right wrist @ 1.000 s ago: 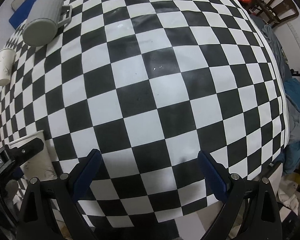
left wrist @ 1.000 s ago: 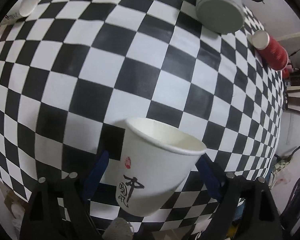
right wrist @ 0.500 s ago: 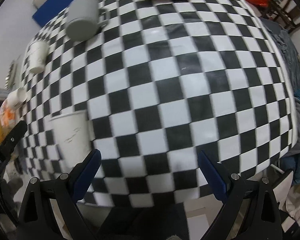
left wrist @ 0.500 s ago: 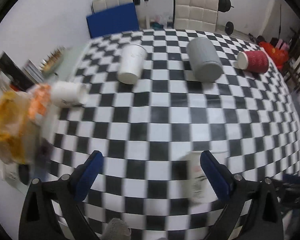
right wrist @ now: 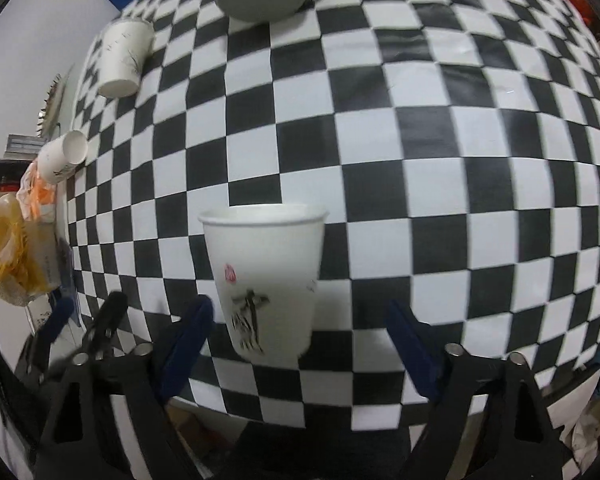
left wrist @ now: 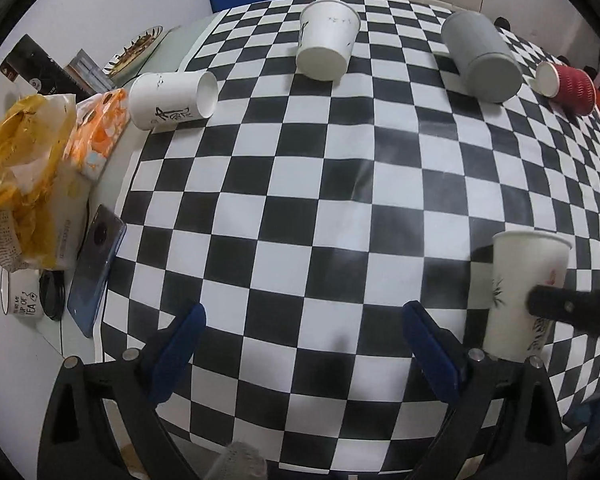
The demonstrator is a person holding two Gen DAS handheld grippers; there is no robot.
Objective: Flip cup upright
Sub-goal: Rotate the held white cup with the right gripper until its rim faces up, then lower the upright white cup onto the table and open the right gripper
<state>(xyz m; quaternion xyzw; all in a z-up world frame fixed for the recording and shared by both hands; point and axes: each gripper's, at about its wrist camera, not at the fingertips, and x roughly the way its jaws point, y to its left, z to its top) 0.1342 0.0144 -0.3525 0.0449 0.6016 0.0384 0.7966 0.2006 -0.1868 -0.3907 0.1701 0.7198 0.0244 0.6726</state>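
A white paper cup point(right wrist: 266, 280) with black brush writing and a red stamp stands upright on the checkered table near its front edge. It also shows at the right of the left wrist view point(left wrist: 520, 292). My right gripper point(right wrist: 300, 328) is open, and the cup stands between its blue fingers, closer to the left one, touching neither. My left gripper point(left wrist: 304, 344) is open and empty, to the left of the cup. Several more cups lie on their sides: a white one point(left wrist: 172, 100), a white one point(left wrist: 328, 46), a grey mug point(left wrist: 480, 62) and a red one point(left wrist: 568, 84).
At the table's left edge lie a yellow bag point(left wrist: 20, 184), an orange packet point(left wrist: 100, 128), a blue phone point(left wrist: 96, 276) and a white tea mug point(left wrist: 18, 300). The checkered cloth point(left wrist: 320, 200) covers the table. A blue mat and white chair stand behind.
My left gripper let go of the cup, which now stands upright, and drew back to the left. My right gripper moved left until the cup sits between its fingers.
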